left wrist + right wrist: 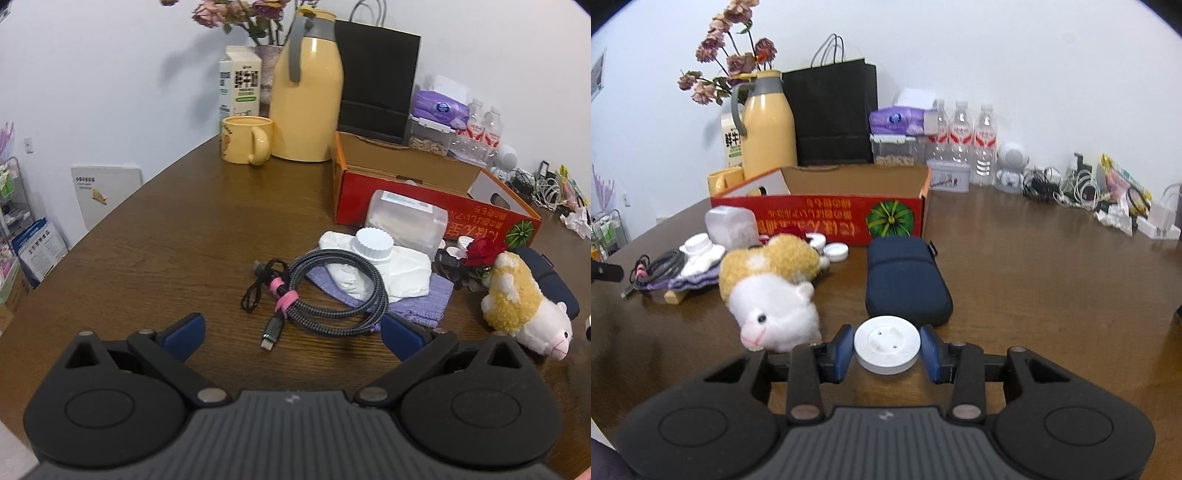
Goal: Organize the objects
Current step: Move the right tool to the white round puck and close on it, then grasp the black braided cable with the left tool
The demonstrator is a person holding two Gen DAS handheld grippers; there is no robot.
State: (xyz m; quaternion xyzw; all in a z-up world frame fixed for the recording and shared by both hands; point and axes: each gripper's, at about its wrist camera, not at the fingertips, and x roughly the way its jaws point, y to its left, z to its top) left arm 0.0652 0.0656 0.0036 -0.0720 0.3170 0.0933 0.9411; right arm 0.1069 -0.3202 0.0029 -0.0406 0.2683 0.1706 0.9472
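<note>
Bare table (1034,280) lies right of the navy pouch (905,277). The plush sheep (775,291) blocks the left side. The red carton (820,218) walls the rear. Pouch and sheep appear apart, though the gap is narrow.

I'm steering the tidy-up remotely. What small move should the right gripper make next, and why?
Probably lift the white disc: the right gripper already pinches it between both pads, low over the table, and the open red box lies straight ahead.
</note>
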